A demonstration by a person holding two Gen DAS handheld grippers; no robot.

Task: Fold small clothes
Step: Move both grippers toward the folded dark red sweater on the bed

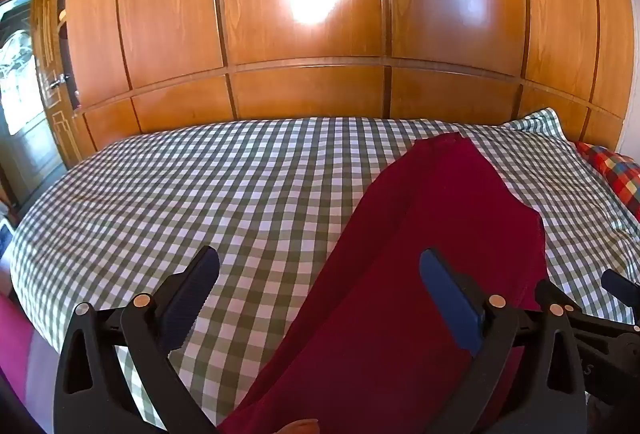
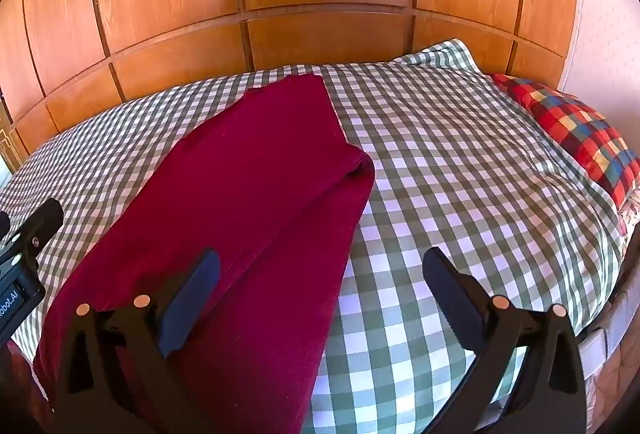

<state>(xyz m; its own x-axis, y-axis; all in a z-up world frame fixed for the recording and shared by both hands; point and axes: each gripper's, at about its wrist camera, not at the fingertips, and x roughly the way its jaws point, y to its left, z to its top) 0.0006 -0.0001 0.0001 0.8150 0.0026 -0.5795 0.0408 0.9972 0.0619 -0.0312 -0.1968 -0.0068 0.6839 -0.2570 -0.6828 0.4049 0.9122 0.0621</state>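
I hold my left gripper [image 1: 320,270] above the near edge of the bed [image 1: 200,193], its jaws released and spread wide with nothing between them. One blue pad hangs over the green-and-white checked sheet, the other over the dark red garment [image 1: 420,254], though I cannot tell whether that pad touches the cloth. My right gripper [image 2: 320,270] is likewise released, jaws apart and empty: its left finger sits over the garment's near right part, its right finger over bare checked sheet.

The dark red garment [image 2: 240,201] lies flat on the bed, a long piece running from the near edge away toward the far side, angled slightly. In the right wrist view it looks doubled lengthwise, with a rounded fold showing on its right side about midway along (a soft lip where one layer turns under). Its far end is narrow and straight-edged; its near end drops past the bed's edge out of sight.

At the head of the bed, on my right, a red, blue and yellow plaid pillow [image 2: 580,137] rests partly beneath the turned-up sheet. Behind the bed stands a glossy wooden panelled wardrobe [image 1: 320,33] with a bright glare on it.

Each gripper's tip shows at the edge of the other's view, the two close together, side by side.
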